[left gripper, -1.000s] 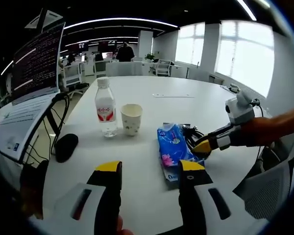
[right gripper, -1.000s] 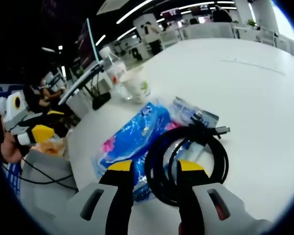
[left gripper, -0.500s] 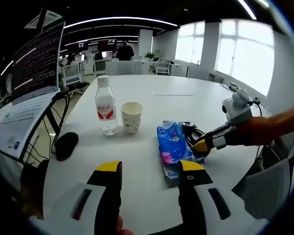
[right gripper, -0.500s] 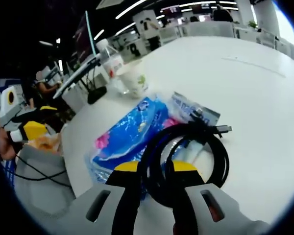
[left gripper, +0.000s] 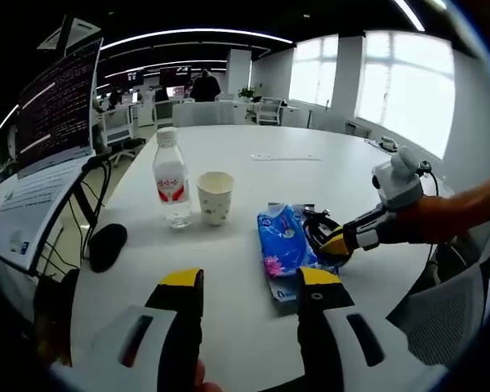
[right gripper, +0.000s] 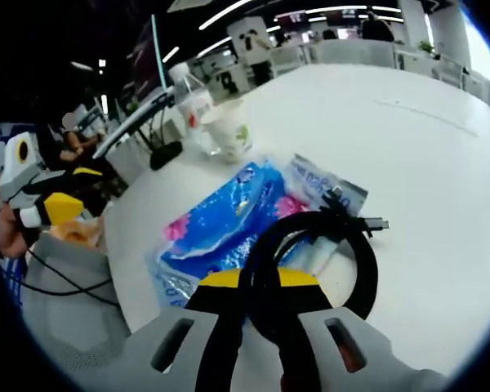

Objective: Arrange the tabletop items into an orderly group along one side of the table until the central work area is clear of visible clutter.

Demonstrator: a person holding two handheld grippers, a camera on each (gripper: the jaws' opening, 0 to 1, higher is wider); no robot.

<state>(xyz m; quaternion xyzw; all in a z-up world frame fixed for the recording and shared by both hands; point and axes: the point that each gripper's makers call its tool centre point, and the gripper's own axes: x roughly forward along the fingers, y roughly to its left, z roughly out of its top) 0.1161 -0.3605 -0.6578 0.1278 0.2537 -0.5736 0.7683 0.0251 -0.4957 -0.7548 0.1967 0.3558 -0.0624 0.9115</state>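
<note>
Right gripper (right gripper: 257, 282) has its jaws pinched on the black cable coil (right gripper: 314, 261), which sits just beside the blue tissue pack (left gripper: 282, 249) on the white table (left gripper: 253, 175). Left gripper (left gripper: 249, 282) hangs jaws wide, gripping nothing, near that pack. Water bottle (left gripper: 171, 178) and paper cup (left gripper: 215, 197) stand together beyond the pack.

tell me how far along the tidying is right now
Little looks done: the water bottle and paper cup stand side by side, but the blue packet sits mid-table. In hand: the right gripper is shut on the coiled black cable, which lies partly on the packet. The left gripper is open, holding nothing. Left: moving the cable, packet and the rest to one side of the table.
</note>
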